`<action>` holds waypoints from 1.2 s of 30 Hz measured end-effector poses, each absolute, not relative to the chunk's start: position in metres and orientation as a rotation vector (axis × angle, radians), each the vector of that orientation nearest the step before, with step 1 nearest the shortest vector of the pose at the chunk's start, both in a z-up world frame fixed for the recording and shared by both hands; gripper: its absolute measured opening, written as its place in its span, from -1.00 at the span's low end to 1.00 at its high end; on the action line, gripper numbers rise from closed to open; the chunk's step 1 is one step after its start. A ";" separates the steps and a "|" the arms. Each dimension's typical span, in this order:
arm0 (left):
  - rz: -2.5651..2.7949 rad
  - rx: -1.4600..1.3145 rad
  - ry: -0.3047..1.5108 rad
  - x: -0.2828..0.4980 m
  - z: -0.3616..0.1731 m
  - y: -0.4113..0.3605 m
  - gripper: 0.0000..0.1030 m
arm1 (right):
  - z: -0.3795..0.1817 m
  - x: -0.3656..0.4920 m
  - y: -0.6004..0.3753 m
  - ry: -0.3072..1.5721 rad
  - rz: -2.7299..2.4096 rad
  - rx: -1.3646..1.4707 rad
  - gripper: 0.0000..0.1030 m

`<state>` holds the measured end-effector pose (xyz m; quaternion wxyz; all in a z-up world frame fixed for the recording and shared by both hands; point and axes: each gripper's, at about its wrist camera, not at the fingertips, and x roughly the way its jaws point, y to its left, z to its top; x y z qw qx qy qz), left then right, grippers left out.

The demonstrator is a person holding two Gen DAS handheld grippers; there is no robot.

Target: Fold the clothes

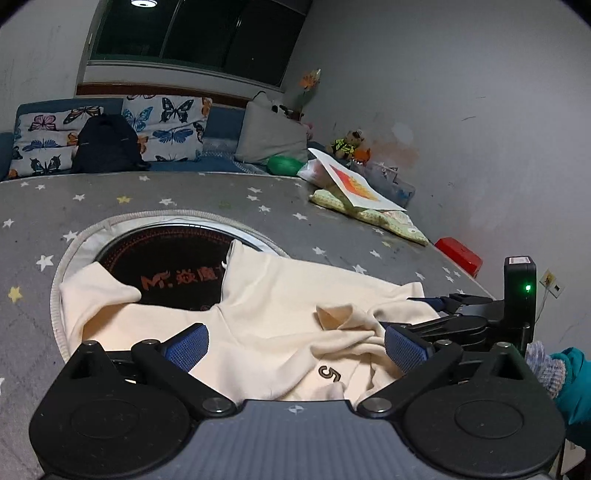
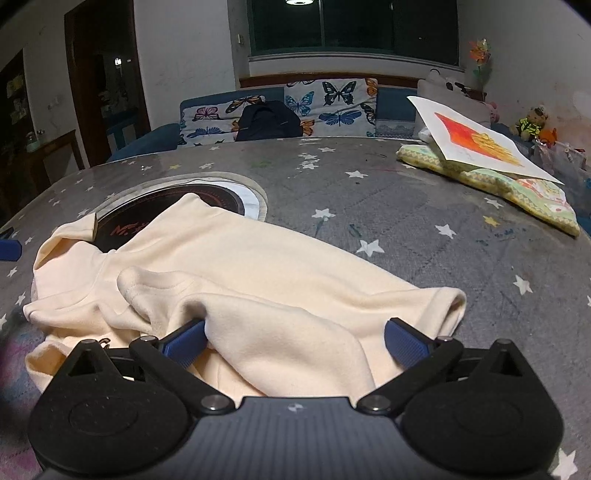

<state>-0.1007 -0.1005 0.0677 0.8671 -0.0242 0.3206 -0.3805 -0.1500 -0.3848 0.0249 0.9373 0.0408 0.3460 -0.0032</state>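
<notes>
Two grippers worked over a grey star-print tabletop (image 2: 406,221), a butterfly-cushioned sofa (image 2: 332,107) and dark window (image 2: 351,29) at the far wall. A cream garment (image 2: 258,266) lay crumpled near, partly over a round black inset (image 1: 173,266). Left gripper (image 1: 295,349) and right gripper (image 2: 293,345) held jaws wide apart, cloth between them, ungripped.

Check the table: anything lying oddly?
Yes. The cream shirt lies crumpled, one sleeve draped over the round cooktop set in the table. Both grippers are open.
</notes>
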 end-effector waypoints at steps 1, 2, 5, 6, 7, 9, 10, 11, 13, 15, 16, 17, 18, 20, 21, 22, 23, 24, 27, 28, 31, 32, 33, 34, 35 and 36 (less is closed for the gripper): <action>-0.793 -0.037 0.667 -0.102 0.068 -0.101 1.00 | 0.025 -0.150 -0.384 0.704 -0.010 0.083 1.00; -0.792 -0.021 0.661 -0.104 0.068 -0.102 1.00 | 0.024 -0.151 -0.383 0.699 -0.013 0.077 1.00; -0.797 0.022 0.678 -0.107 0.065 -0.106 1.00 | 0.023 -0.153 -0.381 0.685 -0.018 0.066 1.00; -0.808 0.032 0.693 -0.108 0.063 -0.108 1.00 | 0.022 -0.154 -0.381 0.681 -0.018 0.066 1.00; -0.818 0.037 0.702 -0.108 0.062 -0.110 1.00 | 0.022 -0.154 -0.381 0.676 -0.018 0.066 1.00; -0.830 0.049 0.704 -0.110 0.059 -0.115 1.00 | 0.022 -0.154 -0.383 0.671 -0.015 0.073 1.00; -0.835 0.061 0.700 -0.112 0.059 -0.117 1.00 | 0.022 -0.154 -0.383 0.670 -0.015 0.074 1.00; -0.841 0.078 0.691 -0.114 0.058 -0.121 1.00 | 0.022 -0.153 -0.382 0.673 -0.018 0.068 1.00; -0.851 0.114 0.669 -0.119 0.057 -0.128 0.99 | 0.021 -0.152 -0.380 0.680 -0.023 0.055 1.00; -0.860 0.151 0.655 -0.123 0.057 -0.135 0.96 | 0.022 -0.150 -0.378 0.689 -0.028 0.039 1.00; -0.863 0.164 0.653 -0.124 0.057 -0.138 0.92 | 0.022 -0.149 -0.377 0.695 -0.030 0.030 1.00; -0.868 0.174 0.653 -0.125 0.056 -0.141 0.87 | 0.024 -0.148 -0.377 0.705 -0.029 0.024 1.00; -0.871 0.182 0.654 -0.126 0.056 -0.142 0.82 | 0.026 -0.148 -0.378 0.716 -0.023 0.024 0.99; -0.882 0.194 0.655 -0.127 0.055 -0.143 0.70 | 0.033 -0.151 -0.380 0.711 -0.009 0.037 0.85; -0.888 0.200 0.654 -0.128 0.054 -0.144 0.61 | 0.037 -0.152 -0.381 0.705 -0.001 0.046 0.77; -0.893 0.206 0.652 -0.129 0.053 -0.144 0.56 | 0.043 -0.155 -0.382 0.695 0.007 0.052 0.71; -0.898 0.213 0.654 -0.129 0.052 -0.145 0.45 | 0.049 -0.158 -0.382 0.677 0.018 0.050 0.66; -0.903 0.219 0.657 -0.129 0.051 -0.146 0.34 | 0.055 -0.161 -0.381 0.659 0.030 0.044 0.58; -0.921 0.234 0.672 -0.130 0.046 -0.148 0.08 | 0.071 -0.167 -0.372 0.625 0.094 0.024 0.30; -0.926 0.238 0.675 -0.130 0.045 -0.148 0.05 | 0.076 -0.168 -0.368 0.616 0.123 0.017 0.12; -0.937 0.246 0.681 -0.132 0.043 -0.148 -0.03 | 0.085 -0.168 -0.357 0.599 0.165 0.006 0.01; -0.939 0.247 0.685 -0.131 0.042 -0.149 -0.07 | 0.087 -0.166 -0.352 0.603 0.184 -0.003 -0.04; -0.941 0.249 0.689 -0.130 0.041 -0.150 -0.11 | 0.086 -0.164 -0.348 0.609 0.202 -0.020 -0.10; -0.942 0.251 0.693 -0.130 0.040 -0.151 -0.13 | 0.085 -0.161 -0.343 0.616 0.218 -0.043 -0.11; -0.942 0.252 0.696 -0.129 0.040 -0.152 -0.15 | 0.083 -0.159 -0.336 0.624 0.230 -0.084 -0.11; -0.945 0.252 0.697 -0.129 0.040 -0.152 -0.20 | 0.080 -0.157 -0.328 0.629 0.238 -0.129 -0.12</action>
